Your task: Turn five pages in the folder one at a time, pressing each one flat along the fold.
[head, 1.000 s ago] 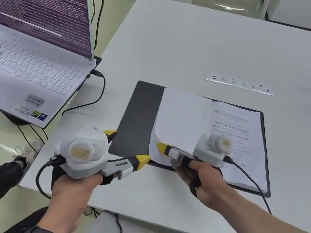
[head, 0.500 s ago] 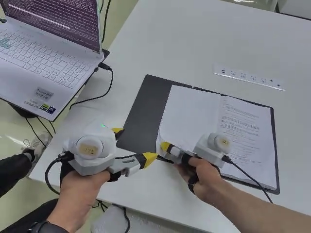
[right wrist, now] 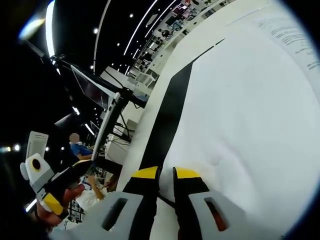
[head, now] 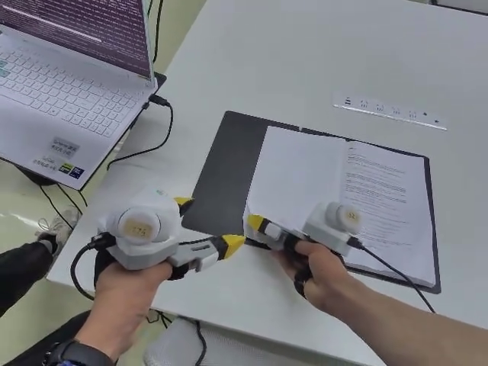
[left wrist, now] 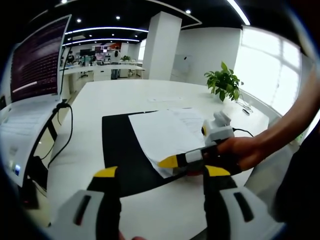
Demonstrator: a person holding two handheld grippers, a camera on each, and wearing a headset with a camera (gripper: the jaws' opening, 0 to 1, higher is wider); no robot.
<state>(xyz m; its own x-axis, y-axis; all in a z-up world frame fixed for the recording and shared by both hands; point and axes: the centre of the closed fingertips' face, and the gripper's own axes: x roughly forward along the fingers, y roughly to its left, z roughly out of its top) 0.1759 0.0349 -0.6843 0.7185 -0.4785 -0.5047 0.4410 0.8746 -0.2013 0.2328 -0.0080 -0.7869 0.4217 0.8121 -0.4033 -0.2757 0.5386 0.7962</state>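
A black folder (head: 225,171) lies open on the white table, with printed pages (head: 385,206) on its right half. One white page (head: 297,179) arches up from the fold and leans over toward the left cover. My right gripper (head: 255,223) is shut on that page's near corner, and in the right gripper view its jaws (right wrist: 165,174) pinch the sheet (right wrist: 240,110) above the black cover (right wrist: 167,125). My left gripper (head: 207,223) hovers open just left of it at the folder's near edge, holding nothing. In the left gripper view (left wrist: 162,172) the page (left wrist: 162,132) lies ahead.
An open laptop (head: 69,99) sits at the far left with a black cable (head: 149,145) running toward the folder. A white power strip (head: 389,110) lies beyond the folder. The table's near edge (head: 229,320) runs just below both hands. A potted plant (left wrist: 224,82) stands far off.
The head view has shifted a little. My right gripper keeps hold of the page corner and has eased slightly toward the left. The left gripper stays open beside it.
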